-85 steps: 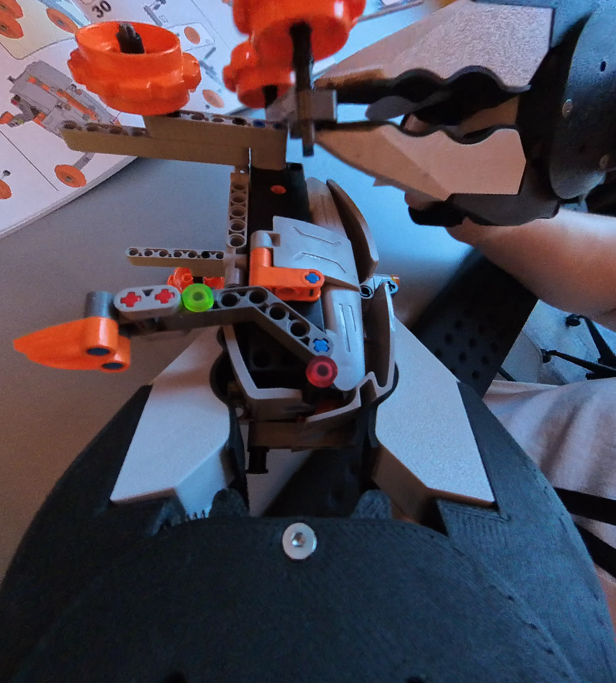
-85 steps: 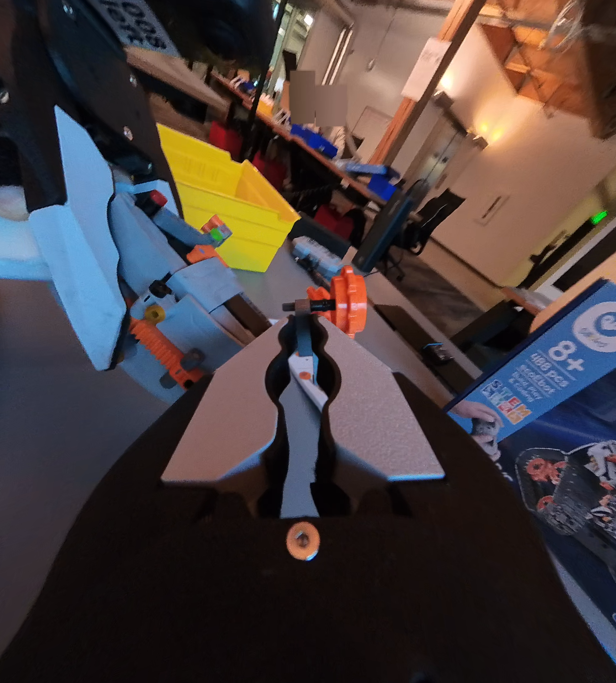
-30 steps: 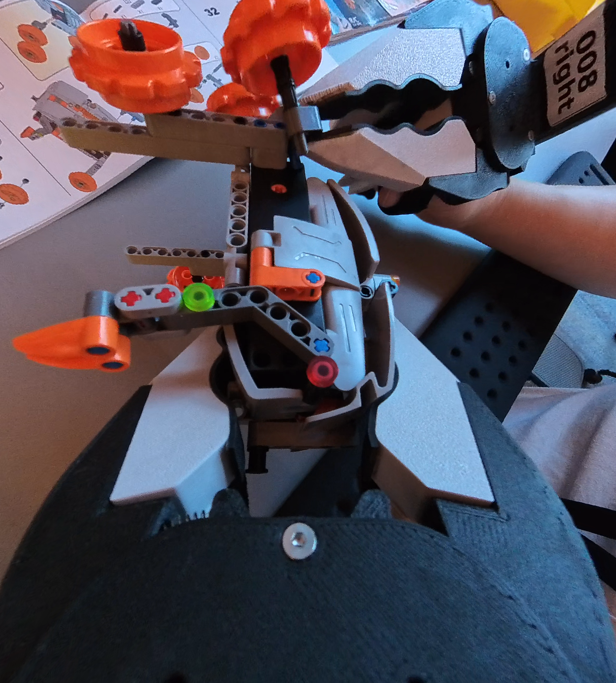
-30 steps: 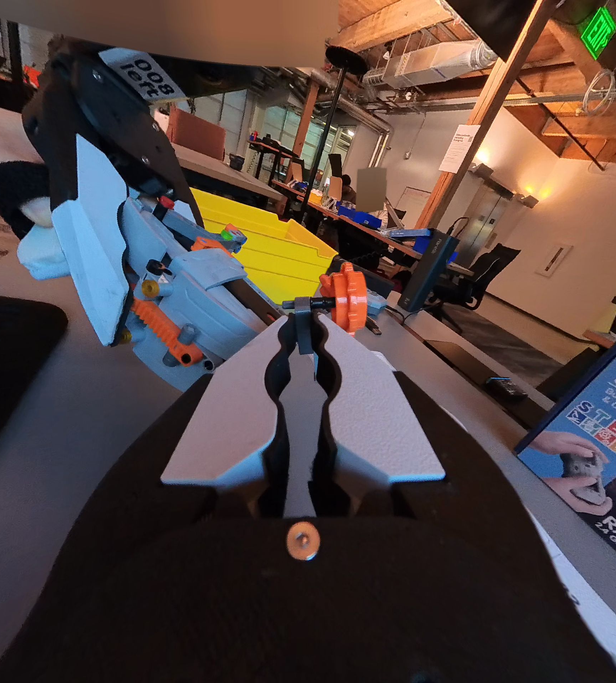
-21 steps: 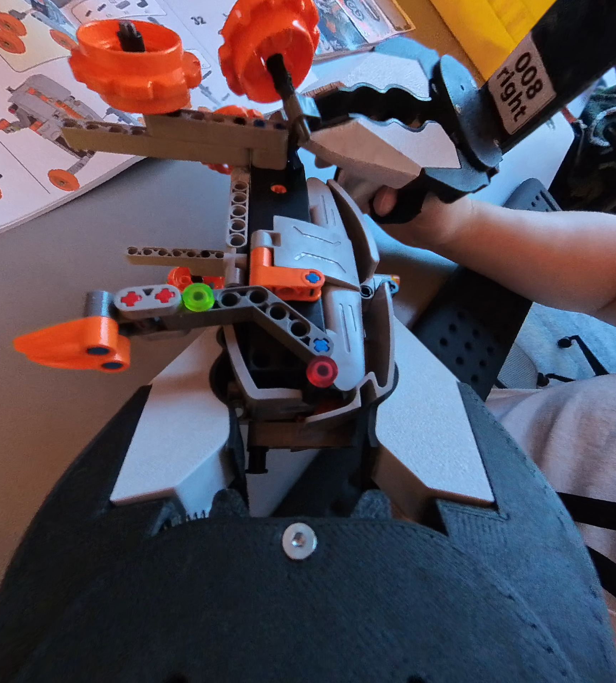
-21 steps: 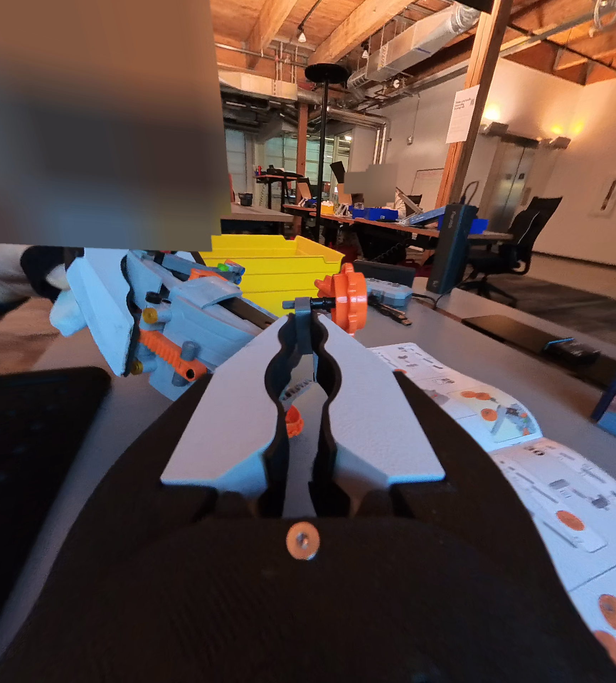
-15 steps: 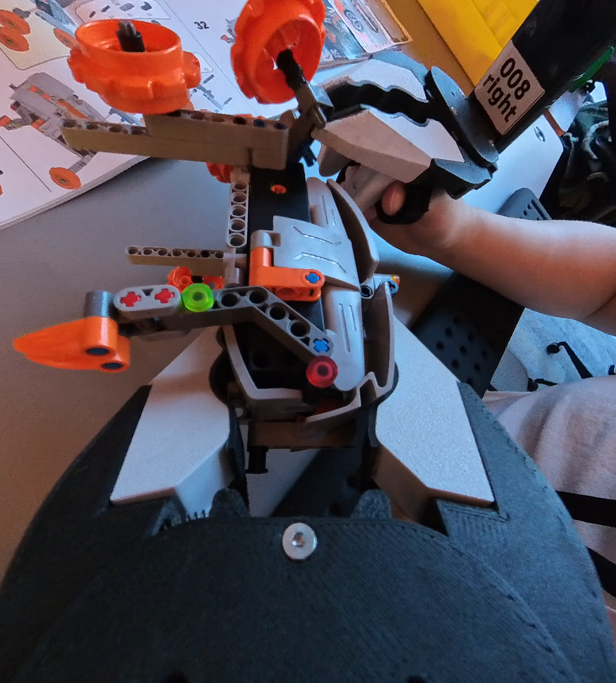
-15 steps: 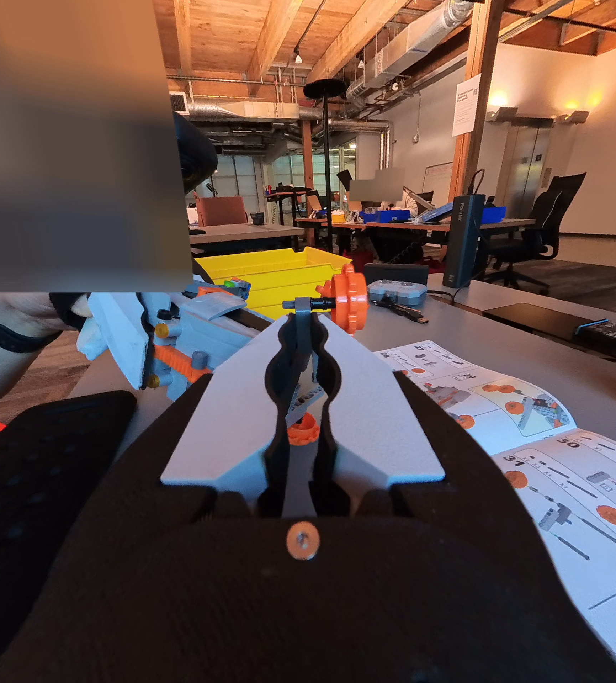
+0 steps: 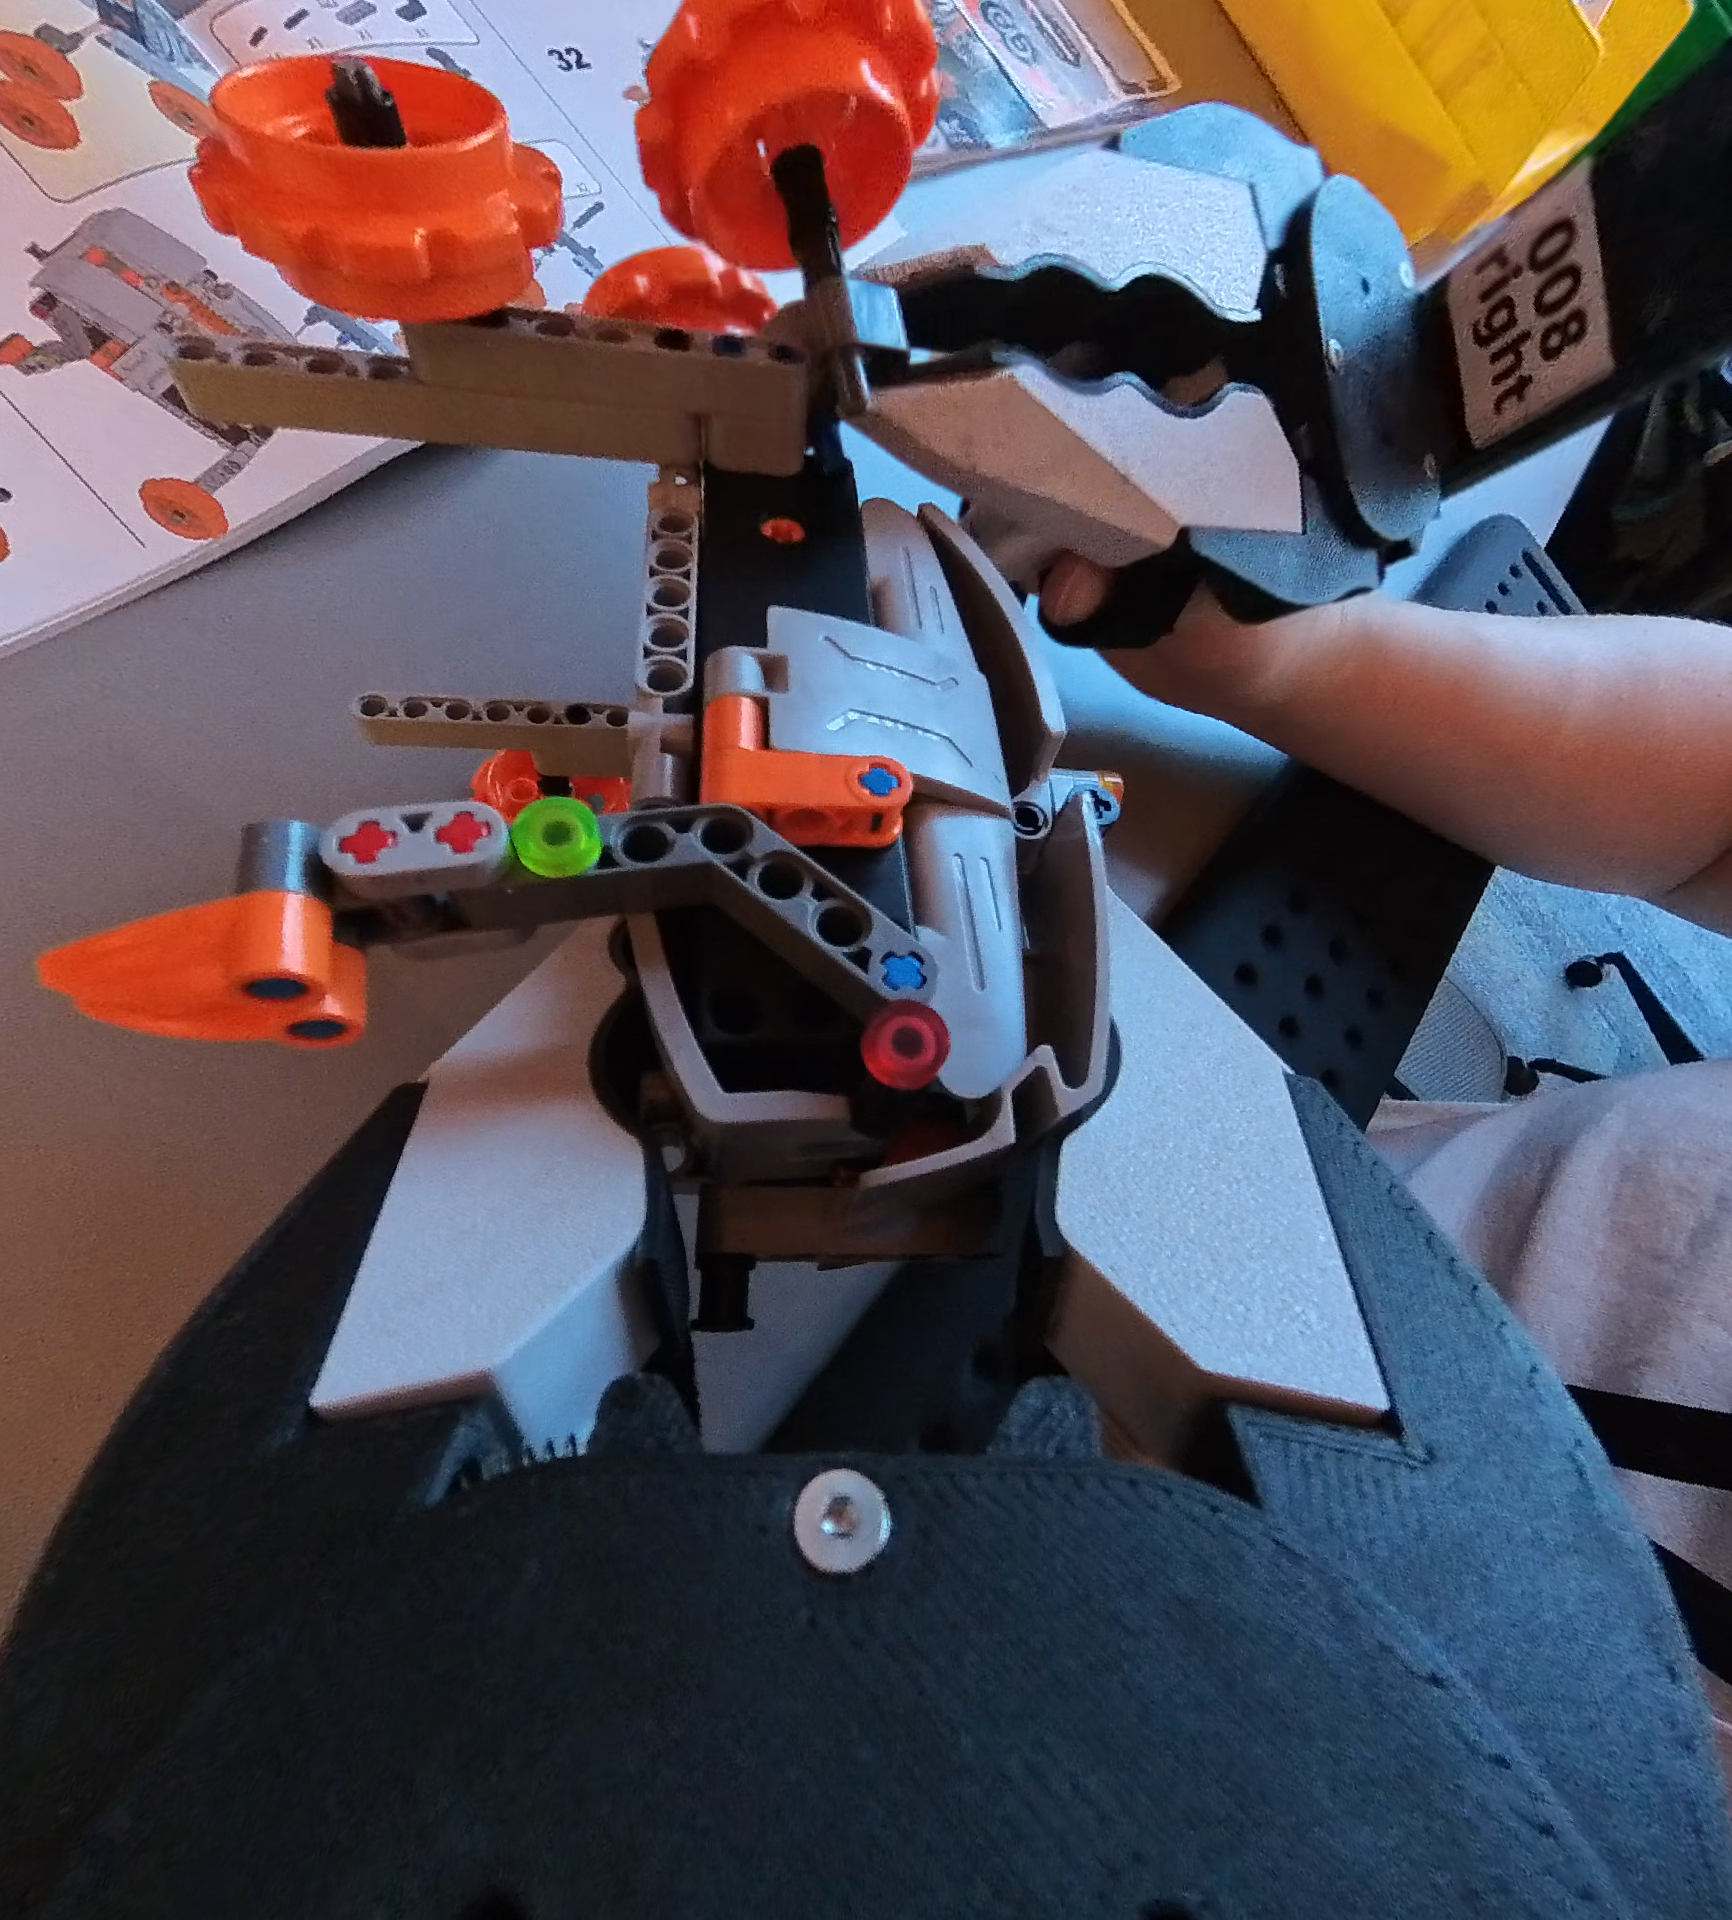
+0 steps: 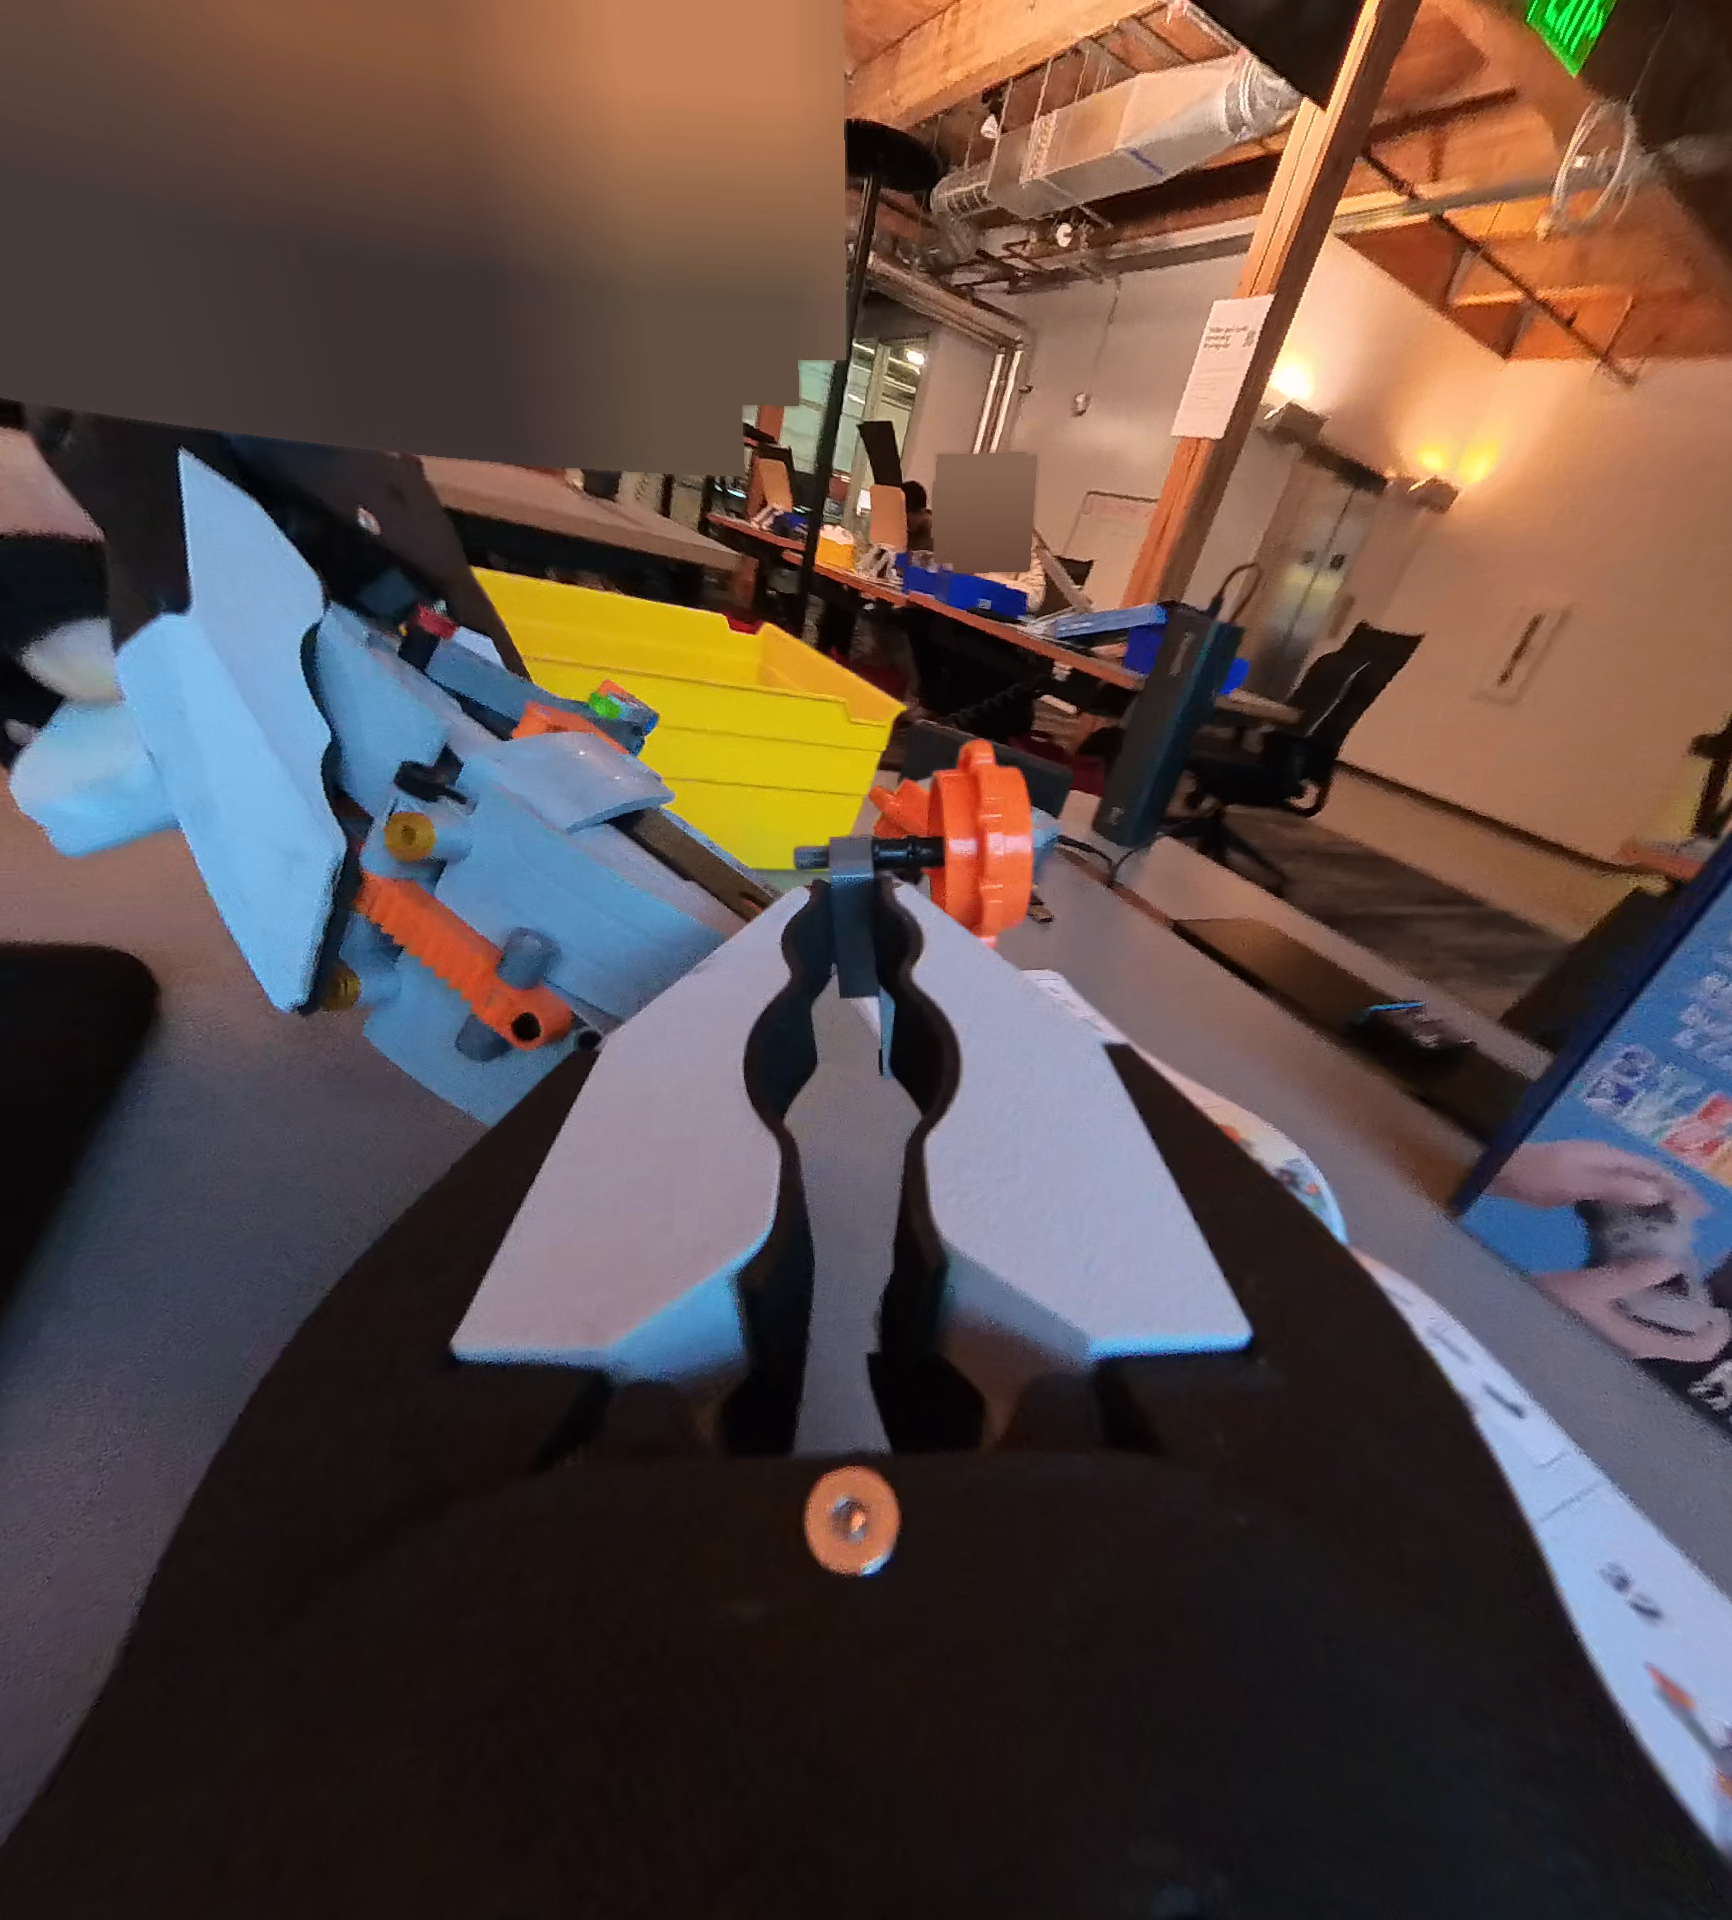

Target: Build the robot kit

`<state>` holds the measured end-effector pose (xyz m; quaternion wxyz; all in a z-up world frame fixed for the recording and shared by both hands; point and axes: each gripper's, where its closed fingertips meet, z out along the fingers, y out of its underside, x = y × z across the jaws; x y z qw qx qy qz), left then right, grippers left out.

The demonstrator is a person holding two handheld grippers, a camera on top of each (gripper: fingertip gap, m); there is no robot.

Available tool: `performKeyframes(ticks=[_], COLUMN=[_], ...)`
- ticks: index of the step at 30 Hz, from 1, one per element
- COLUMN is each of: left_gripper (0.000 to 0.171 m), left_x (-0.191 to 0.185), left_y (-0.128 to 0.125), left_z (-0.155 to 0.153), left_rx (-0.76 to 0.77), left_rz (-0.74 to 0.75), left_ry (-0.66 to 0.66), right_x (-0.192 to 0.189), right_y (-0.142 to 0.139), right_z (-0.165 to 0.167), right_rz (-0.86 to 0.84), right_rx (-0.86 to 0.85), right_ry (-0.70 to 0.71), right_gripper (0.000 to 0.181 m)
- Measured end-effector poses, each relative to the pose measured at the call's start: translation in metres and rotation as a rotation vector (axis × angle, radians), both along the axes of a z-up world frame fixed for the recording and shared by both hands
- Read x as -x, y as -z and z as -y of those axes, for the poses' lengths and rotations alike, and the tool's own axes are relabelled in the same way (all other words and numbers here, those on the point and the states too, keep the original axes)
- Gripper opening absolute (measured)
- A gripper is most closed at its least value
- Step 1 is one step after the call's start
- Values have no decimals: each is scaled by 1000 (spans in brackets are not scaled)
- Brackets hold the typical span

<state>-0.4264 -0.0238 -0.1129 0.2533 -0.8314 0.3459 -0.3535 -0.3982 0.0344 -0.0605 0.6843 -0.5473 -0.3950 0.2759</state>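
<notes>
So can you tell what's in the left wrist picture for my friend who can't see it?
The left claw is shut on a grey and orange brick-built model, held over a grey table. The right claw pinches a small grey piece with a black axle and orange wheel beside the model's top beam.

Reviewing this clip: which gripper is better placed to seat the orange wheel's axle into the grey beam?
Probably the right gripper: it is shut on the grey connector carrying the orange wheel, right at the grey beam end. The left gripper is shut on the model, steadying it.
</notes>
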Motion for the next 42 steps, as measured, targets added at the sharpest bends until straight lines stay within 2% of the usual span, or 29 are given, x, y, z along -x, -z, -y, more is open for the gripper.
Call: performKeyframes(ticks=[10,13,22,32,42], left_gripper=[78,77,77,77,77], left_x=[2,5,6,7,9], left_y=[2,6,7,8,8], left_z=[-1,-3,-4,-9,-13], left_rx=[-19,-49,-49,-47,-47], left_rz=[-37,-87,-93,-129,-136], left_ry=[-5,-4,10,34,41], right_x=[5,6,6,5,7], right_y=[3,7,9,13,14], right_z=[2,3,2,0,-4], right_rz=[240,317,330,449,520], right_rx=[-215,-279,-306,-419,-478], right_ry=[52,68,50,34,82], right_gripper=[7,7,8,8,8])
